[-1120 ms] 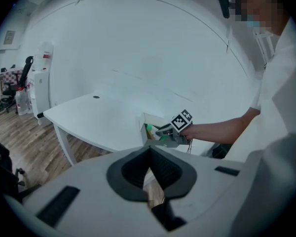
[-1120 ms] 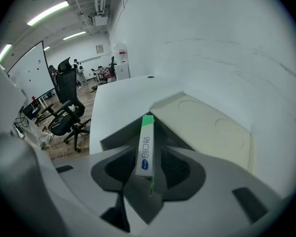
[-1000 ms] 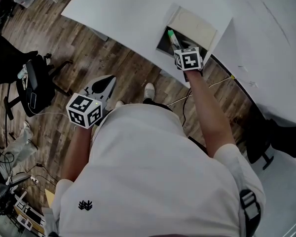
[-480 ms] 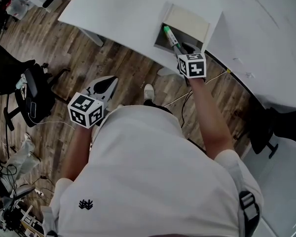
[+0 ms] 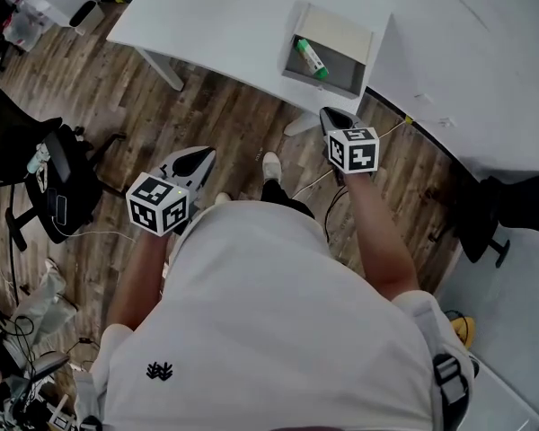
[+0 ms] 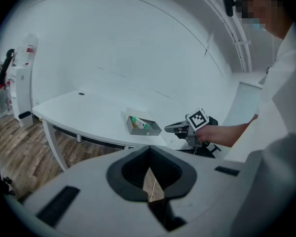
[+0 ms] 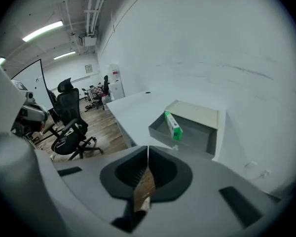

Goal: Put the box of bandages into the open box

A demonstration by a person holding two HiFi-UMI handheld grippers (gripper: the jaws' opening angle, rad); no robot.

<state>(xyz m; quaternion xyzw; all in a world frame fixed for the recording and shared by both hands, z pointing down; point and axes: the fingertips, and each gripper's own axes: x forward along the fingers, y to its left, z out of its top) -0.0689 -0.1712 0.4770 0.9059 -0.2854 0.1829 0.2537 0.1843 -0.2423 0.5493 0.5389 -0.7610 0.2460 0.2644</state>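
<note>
Left gripper (image 5: pixel 204 154) is clenched shut with nothing in it. In its own view the two jaws (image 6: pixel 149 154) meet in a thin seam, and only floor shows past them. It hangs over the brown wood-plank floor (image 5: pixel 225 124), out in front of the person's white shirt (image 5: pixel 269 330), with its black-and-white marker cube (image 5: pixel 157 203) on top. It's well short of the white table (image 5: pixel 234 25) and isn't touching anything. Off to its left there's a black office chair (image 5: pixel 63 164).

Moving right, the grey open box (image 5: pixel 350 81) sits on the table close to the near edge, its pale lid folded back on the far side. The green-and-white box of bandages (image 5: pixel 310 58) is already in there. It lies in the left part of the tray, close along the left wall and angled a bit. The right gripper view shows it the same way, bandage box (image 7: pixel 173 126) by the left wall of the grey tray (image 7: pixel 207 138). From the left gripper view the box (image 6: pixel 140 131) looks small, and I can just make out the green bit (image 6: pixel 138 123) inside.

Further right, the right gripper (image 5: pixel 334 115) is shut too. Its jaws have just been closing and are now together (image 7: pixel 147 154) with nothing between them. It's near the table's edge, just this side of the open box, pointing at it but clear of it.
</note>
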